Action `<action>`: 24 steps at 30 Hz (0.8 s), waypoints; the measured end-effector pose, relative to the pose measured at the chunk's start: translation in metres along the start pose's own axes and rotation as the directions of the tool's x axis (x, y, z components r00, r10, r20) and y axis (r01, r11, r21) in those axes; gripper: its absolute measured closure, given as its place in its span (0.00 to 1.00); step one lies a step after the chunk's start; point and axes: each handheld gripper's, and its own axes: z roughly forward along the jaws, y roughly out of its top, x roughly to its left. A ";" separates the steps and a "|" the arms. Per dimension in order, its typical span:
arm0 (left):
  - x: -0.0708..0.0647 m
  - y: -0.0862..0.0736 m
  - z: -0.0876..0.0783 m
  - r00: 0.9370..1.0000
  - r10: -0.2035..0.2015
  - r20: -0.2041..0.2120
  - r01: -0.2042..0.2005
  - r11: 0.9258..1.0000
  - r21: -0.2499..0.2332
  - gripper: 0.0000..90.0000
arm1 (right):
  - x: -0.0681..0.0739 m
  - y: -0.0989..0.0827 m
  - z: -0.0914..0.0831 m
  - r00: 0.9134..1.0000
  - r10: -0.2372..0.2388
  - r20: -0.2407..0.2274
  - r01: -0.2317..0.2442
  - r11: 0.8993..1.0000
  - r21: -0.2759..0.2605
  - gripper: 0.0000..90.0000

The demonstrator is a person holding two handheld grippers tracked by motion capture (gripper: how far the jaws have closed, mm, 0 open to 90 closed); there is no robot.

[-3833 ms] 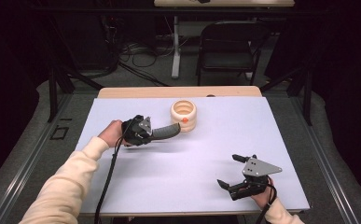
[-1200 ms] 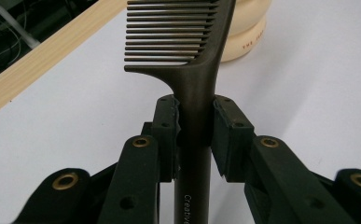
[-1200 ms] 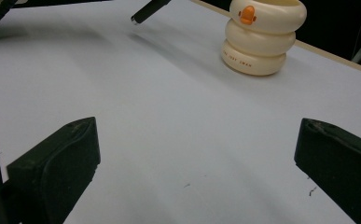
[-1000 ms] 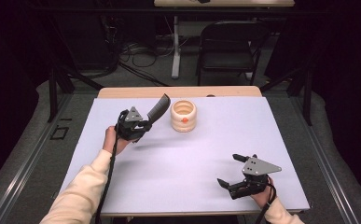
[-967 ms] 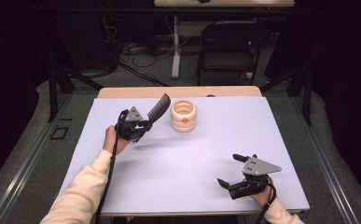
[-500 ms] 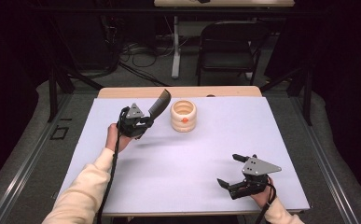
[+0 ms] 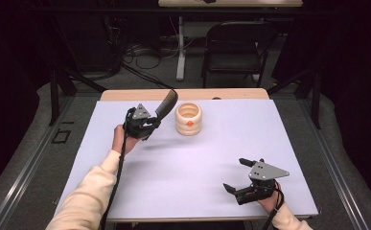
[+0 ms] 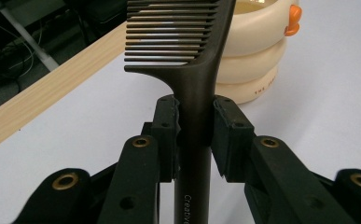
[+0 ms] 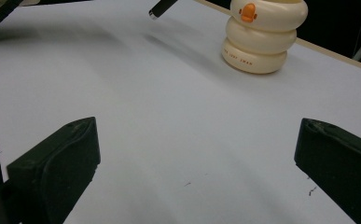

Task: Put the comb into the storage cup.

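Dark comb [image 8: 187, 60] clamped by handle in left gripper [image 7: 142, 123]; lifted off white table [image 7: 183, 167], tilted toward cream duck-faced holder [image 7: 189, 118]; right gripper [image 7: 243, 178] open, idle near right.

Comb [image 8: 194, 70] dark matt plastic; ringed cup [image 7: 188, 118] glossy cream plastic; table [image 7: 183, 163] smooth matt white, wood edge.

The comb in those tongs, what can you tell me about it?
The comb is dark brown and looks like plastic, with one row of fine teeth and a long, straight handle bearing small pale lettering. The left tongs clamp its handle. It is lifted off the table, teeth end slanting up toward the cream ringed pot, without touching it.
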 end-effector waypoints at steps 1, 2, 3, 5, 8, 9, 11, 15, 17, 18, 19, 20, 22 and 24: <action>0.000 0.000 0.000 1.000 0.004 -0.001 -0.003 1.000 0.002 0.81 | 0.000 0.000 0.000 1.000 0.002 -0.001 -0.002 1.000 -0.002 0.00; 0.000 0.001 0.001 1.000 0.004 -0.002 -0.004 1.000 0.003 0.81 | 0.000 0.000 0.000 1.000 0.001 0.000 -0.001 1.000 -0.002 0.00; 0.000 0.001 0.001 1.000 0.004 0.000 -0.004 1.000 0.006 0.81 | 0.000 0.000 0.000 1.000 0.001 -0.001 -0.001 1.000 0.000 0.00; 0.000 0.002 0.001 1.000 0.003 -0.001 -0.003 1.000 0.001 0.81 | 0.000 0.000 0.000 1.000 0.002 0.000 -0.002 1.000 0.000 0.00; 0.001 0.004 0.002 1.000 0.002 -0.001 -0.002 1.000 0.004 0.81 | 0.000 0.000 0.000 1.000 0.001 -0.001 -0.001 1.000 -0.001 0.00; 0.002 0.005 0.002 1.000 0.004 0.001 -0.004 1.000 0.004 0.81 | 0.000 0.000 0.000 1.000 0.002 -0.001 -0.002 1.000 -0.001 0.00; 0.001 0.006 0.003 1.000 0.004 0.001 -0.004 1.000 0.004 0.81 | 0.000 0.000 0.000 1.000 0.002 0.000 -0.002 1.000 -0.001 0.00; 0.001 0.007 0.005 1.000 0.008 0.002 -0.008 1.000 0.006 0.81 | 0.000 0.000 0.000 1.000 0.003 0.000 -0.003 1.000 -0.002 0.00; 0.001 0.007 0.006 1.000 0.004 0.000 -0.004 1.000 0.001 0.81 | 0.000 0.000 0.000 1.000 0.002 0.000 -0.002 1.000 0.000 0.00; 0.001 0.008 0.006 1.000 0.000 -0.001 0.000 1.000 0.000 0.81 | 0.000 0.000 0.000 1.000 0.003 0.000 -0.003 1.000 0.000 0.00; 0.002 0.008 0.006 1.000 0.001 -0.001 -0.001 1.000 0.000 0.81 | 0.000 0.000 0.000 1.000 0.002 0.001 -0.002 1.000 0.000 0.00; 0.002 0.009 0.006 1.000 -0.002 -0.002 0.002 1.000 -0.005 0.81 | 0.000 0.000 0.000 1.000 0.002 0.001 -0.002 1.000 0.000 0.00; 0.002 0.010 0.006 1.000 0.001 -0.002 -0.001 1.000 -0.003 0.81 | 0.000 0.000 0.000 1.000 0.003 0.001 -0.003 1.000 0.000 0.00; 0.002 0.011 0.006 1.000 -0.003 -0.001 0.003 1.000 -0.007 0.81 | 0.000 0.000 0.000 1.000 0.002 0.002 -0.002 1.000 -0.001 0.00</action>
